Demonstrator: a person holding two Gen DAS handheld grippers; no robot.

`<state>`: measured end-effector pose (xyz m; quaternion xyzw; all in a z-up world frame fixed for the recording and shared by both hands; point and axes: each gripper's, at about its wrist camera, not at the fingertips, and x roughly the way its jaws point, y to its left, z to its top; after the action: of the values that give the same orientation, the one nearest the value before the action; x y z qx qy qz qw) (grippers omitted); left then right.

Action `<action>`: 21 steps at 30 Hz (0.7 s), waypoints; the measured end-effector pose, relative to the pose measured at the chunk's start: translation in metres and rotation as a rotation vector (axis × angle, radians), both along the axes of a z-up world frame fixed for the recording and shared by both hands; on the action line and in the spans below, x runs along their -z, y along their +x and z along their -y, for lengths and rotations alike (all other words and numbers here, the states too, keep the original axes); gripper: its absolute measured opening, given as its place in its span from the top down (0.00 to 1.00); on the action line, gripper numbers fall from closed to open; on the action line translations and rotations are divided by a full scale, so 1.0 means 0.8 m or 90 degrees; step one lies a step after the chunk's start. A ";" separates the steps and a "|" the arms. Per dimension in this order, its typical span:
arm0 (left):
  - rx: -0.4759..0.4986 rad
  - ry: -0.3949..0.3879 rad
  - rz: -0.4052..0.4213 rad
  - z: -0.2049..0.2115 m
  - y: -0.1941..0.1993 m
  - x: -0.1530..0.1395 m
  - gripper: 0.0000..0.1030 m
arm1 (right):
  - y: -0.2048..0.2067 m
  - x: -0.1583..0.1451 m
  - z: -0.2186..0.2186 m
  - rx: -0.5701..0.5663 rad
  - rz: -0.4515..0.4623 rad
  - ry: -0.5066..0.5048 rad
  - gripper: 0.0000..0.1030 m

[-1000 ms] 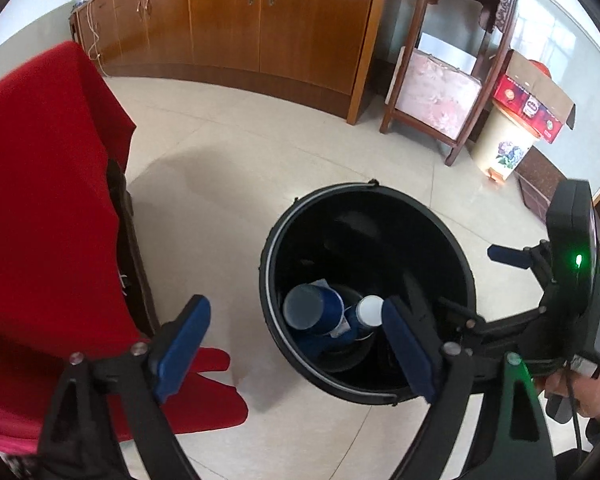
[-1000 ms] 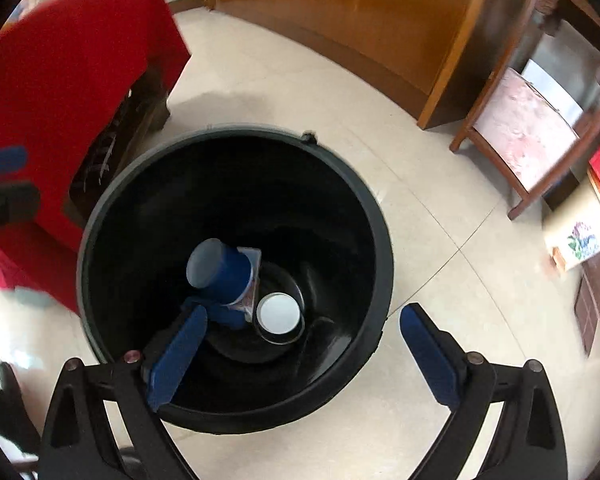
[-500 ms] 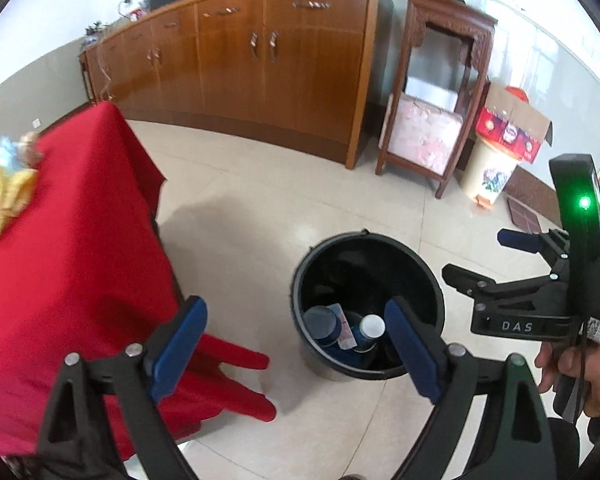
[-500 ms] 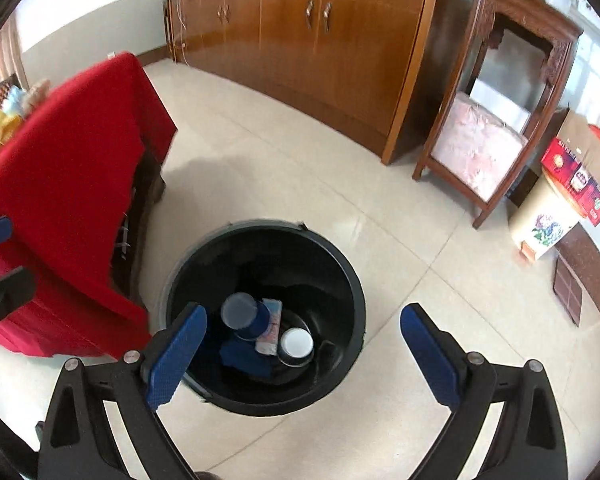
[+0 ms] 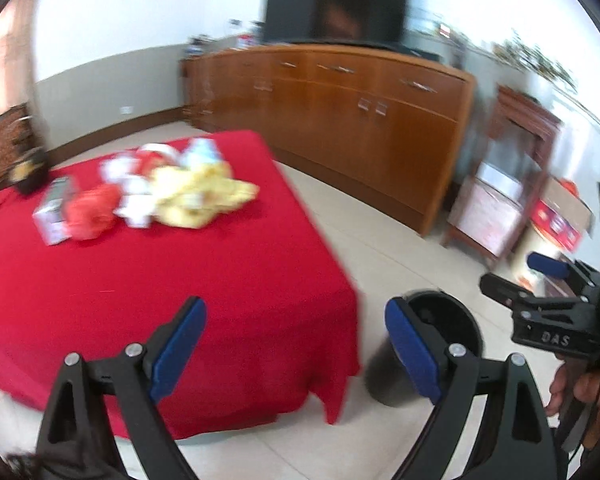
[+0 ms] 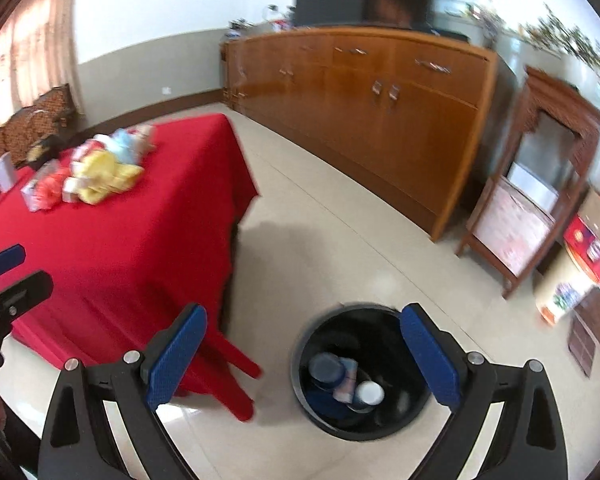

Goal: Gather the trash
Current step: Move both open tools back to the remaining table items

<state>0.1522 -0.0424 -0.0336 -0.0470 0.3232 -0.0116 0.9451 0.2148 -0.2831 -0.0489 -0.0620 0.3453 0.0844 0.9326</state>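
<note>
Tiled room, wooden sideboard [image 6: 364, 120] behind. Red-draped surface [image 5: 180, 264] carries trash heap [image 5: 152, 196], uncollected. Black bin [image 6: 360, 372] on floor beside surface, some trash inside. Left claw [image 5: 296, 352], right claw [image 6: 304, 356] both spread, empty, likely ready for next pickup.

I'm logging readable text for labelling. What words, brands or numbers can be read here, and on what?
"DAS": raised letters on the black body of the right tool, seen in the left wrist view.
Red printed carton by the wooden stand: print too blurred to read.
Small box on the red tablecloth: blurred, unreadable.
Packet in the black bin: too small to read.
</note>
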 end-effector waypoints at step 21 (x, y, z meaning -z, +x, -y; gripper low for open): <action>-0.174 -0.039 -0.003 -0.230 -0.019 0.002 0.12 | 0.017 -0.028 -0.278 -0.165 0.006 0.020 0.04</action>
<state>0.1370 0.1418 -0.0355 -0.1193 0.3155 0.1079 0.9352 0.2284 -0.0606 -0.0265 -0.0915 0.3286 0.2091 0.9165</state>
